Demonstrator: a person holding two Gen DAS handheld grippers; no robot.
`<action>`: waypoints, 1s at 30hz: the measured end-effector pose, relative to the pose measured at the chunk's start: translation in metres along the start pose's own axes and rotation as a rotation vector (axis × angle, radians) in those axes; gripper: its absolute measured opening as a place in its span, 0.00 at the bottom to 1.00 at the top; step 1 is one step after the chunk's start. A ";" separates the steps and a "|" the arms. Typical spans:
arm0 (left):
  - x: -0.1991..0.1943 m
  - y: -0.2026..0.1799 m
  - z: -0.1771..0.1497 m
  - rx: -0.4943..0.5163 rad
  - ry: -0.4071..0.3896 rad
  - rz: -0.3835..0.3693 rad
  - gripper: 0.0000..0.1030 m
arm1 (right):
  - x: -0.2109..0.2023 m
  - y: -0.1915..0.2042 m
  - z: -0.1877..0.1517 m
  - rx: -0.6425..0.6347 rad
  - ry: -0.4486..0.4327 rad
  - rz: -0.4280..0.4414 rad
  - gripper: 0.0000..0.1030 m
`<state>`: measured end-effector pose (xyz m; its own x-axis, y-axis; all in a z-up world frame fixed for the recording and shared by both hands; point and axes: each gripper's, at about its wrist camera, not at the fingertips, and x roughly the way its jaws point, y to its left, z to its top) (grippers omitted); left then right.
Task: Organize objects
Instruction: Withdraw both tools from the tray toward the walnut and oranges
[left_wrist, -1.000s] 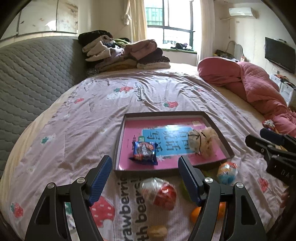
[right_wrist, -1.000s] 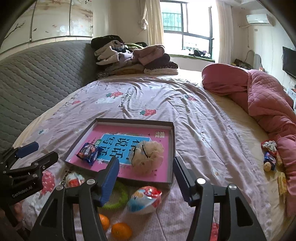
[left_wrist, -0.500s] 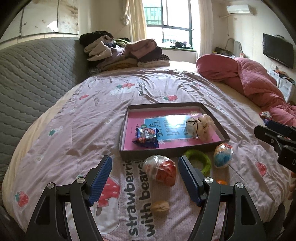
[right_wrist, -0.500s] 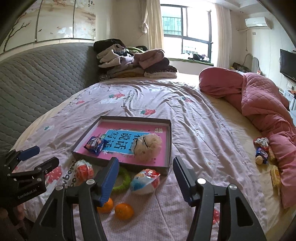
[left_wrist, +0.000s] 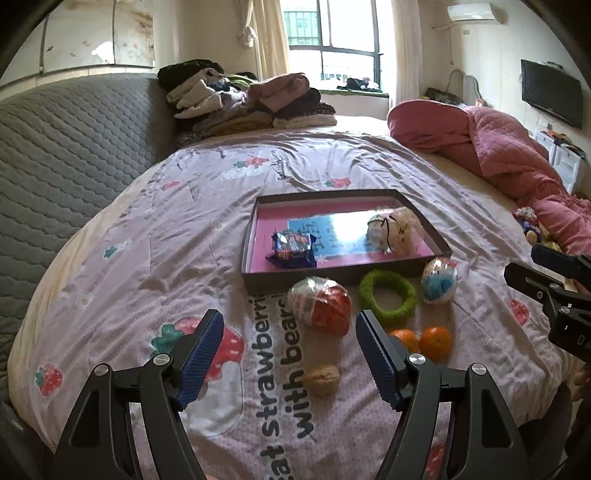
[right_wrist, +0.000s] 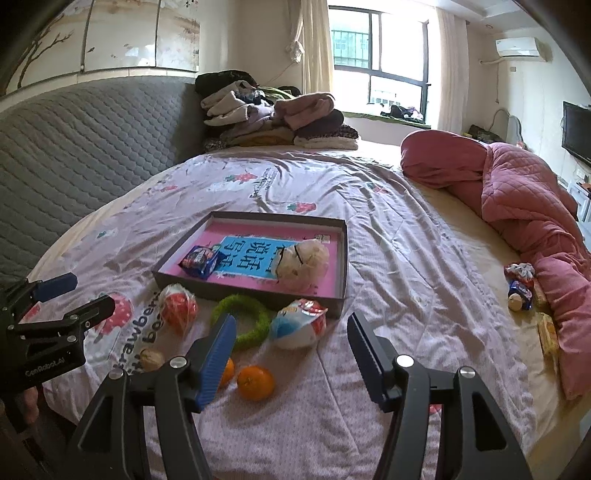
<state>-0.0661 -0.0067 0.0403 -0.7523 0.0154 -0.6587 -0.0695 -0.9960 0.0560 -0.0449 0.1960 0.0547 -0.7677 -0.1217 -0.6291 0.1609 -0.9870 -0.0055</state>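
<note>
Blue-padded, our left gripper (left_wrist: 286, 341) gapes over the strawberry bedsheet (left_wrist: 147, 251) holding nothing, right gripper (right_wrist: 291, 341) still widening, also bare, short of the shallow box (right_wrist: 343, 258).

A shallow dark-rimmed tray (left_wrist: 343, 275) with a pink printed base lies flat on the bed and holds a blue snack packet (left_wrist: 293, 248) at its left and a cream plush toy (left_wrist: 393, 229) with a black cord at its right. Just in front of the tray's near wall, left to right, lie a red-and-white wrapped egg (left_wrist: 320, 305), a green fuzzy ring (left_wrist: 388, 294) lying flat, and a blue-and-white wrapped egg (left_wrist: 439, 280). Nearer still lie two oranges (left_wrist: 436, 342) side by side and, to their left, a walnut (left_wrist: 322, 379).
</note>
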 end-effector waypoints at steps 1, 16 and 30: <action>0.000 0.000 -0.003 0.002 0.004 0.001 0.73 | 0.000 0.001 -0.003 -0.003 0.003 0.000 0.60; 0.017 -0.002 -0.032 0.007 0.068 -0.011 0.73 | 0.012 0.004 -0.038 -0.032 0.059 0.008 0.61; 0.033 -0.009 -0.055 0.026 0.128 -0.031 0.73 | 0.033 0.013 -0.063 -0.060 0.124 0.023 0.61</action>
<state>-0.0546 -0.0017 -0.0233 -0.6601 0.0337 -0.7504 -0.1099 -0.9926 0.0521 -0.0289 0.1856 -0.0150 -0.6812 -0.1267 -0.7211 0.2173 -0.9755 -0.0339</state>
